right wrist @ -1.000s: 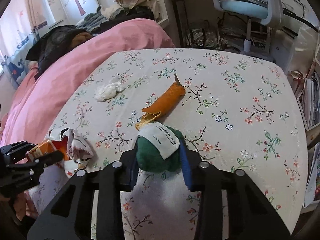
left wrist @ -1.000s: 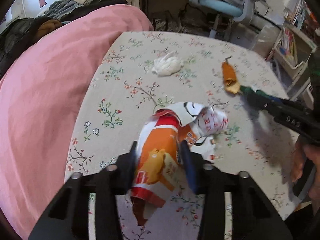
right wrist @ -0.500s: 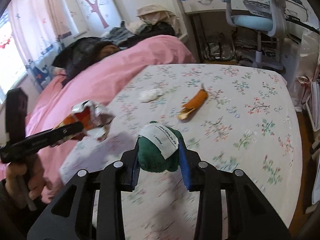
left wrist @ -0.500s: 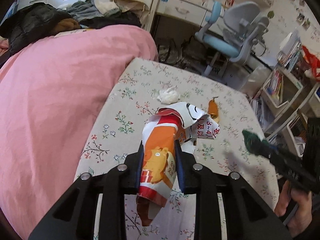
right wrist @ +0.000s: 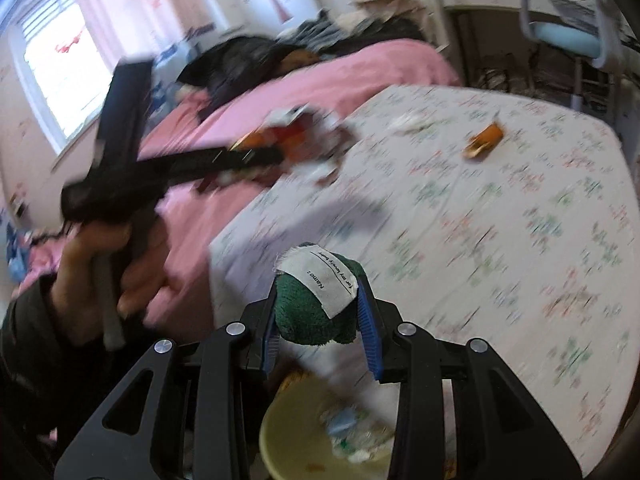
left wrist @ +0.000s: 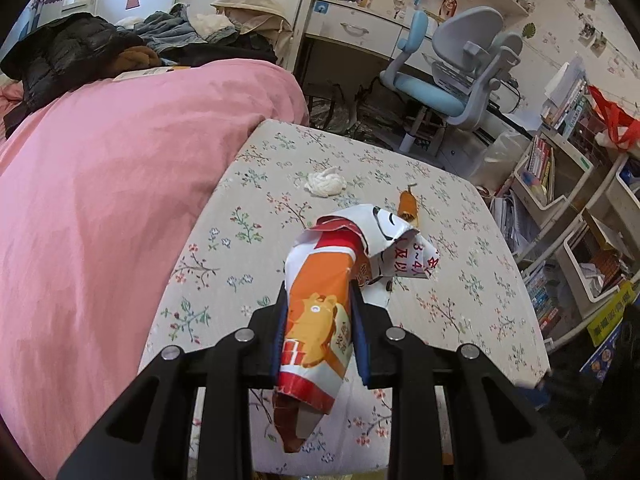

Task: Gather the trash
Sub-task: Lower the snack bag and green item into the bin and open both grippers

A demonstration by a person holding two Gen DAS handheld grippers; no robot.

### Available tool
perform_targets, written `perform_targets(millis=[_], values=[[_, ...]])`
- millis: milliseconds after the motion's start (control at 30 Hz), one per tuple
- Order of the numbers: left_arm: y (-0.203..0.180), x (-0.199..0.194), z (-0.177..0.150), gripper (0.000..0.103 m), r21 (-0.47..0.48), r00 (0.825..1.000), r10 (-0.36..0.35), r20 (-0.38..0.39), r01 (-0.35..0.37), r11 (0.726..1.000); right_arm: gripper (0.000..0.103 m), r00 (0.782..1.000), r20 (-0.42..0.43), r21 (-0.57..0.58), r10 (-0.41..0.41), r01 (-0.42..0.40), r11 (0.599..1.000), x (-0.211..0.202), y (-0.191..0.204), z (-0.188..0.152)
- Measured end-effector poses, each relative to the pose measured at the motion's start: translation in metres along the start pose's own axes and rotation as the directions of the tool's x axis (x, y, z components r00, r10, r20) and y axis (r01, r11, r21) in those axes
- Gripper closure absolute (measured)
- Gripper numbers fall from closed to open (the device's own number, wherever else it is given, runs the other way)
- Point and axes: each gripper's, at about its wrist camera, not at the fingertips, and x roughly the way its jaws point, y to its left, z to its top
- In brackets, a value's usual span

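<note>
We hold the left claw (left wrist: 318, 330) clamped on a crumpled orange-and-white snack wrapper (left wrist: 320, 312), its blue pads pressing both sides of the pack. The wrapper is lifted clear of the floral surface (left wrist: 224, 256); its torn top curls to the right and its lower end hangs below the pads. In the right wrist view the same claw (right wrist: 276, 156) shows as a blurred black tool in a hand (right wrist: 108, 268), the wrapper (right wrist: 296, 136) at its tip over the surface's left edge, beside the pink bed (right wrist: 360, 68).

Our right claw (right wrist: 318, 320) is closed on a dark green cloth wad (right wrist: 312, 312) with a white sewn label (right wrist: 324, 280) reading "Name:". It is held in the air off the near edge of the surface. Below it sits a pale yellow bin (right wrist: 276, 432) with scraps inside; the contents are too blurred to name.

On the surface remain a crumpled white tissue (left wrist: 325, 182) toward the far side and an orange peel-like scrap (left wrist: 409, 206) just right of it, apart from each other. A blue and grey chair (left wrist: 452, 80) stands beyond.
</note>
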Motion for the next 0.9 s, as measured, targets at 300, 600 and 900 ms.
perform_targets(millis=[300,600,900], values=[[-0.011,-0.008,-0.019,0.075,0.031,1.0,-0.012,-0.014,0.013,0.999,0.058,0.97,-0.236,-0.092,0.067,-0.091,0.992,0.017,0.046,-0.059],[-0.025,-0.018,-0.05,0.075,0.063,0.999,-0.024,-0.045,0.027,0.998,0.048,0.995,-0.077,-0.031,0.058,-0.06,0.998,-0.017,0.038,-0.056],[-0.045,-0.028,-0.092,0.076,0.113,0.993,-0.024,-0.113,0.037,0.993,0.045,0.986,0.15,0.237,-0.076,0.038,0.971,-0.059,-0.026,-0.042]])
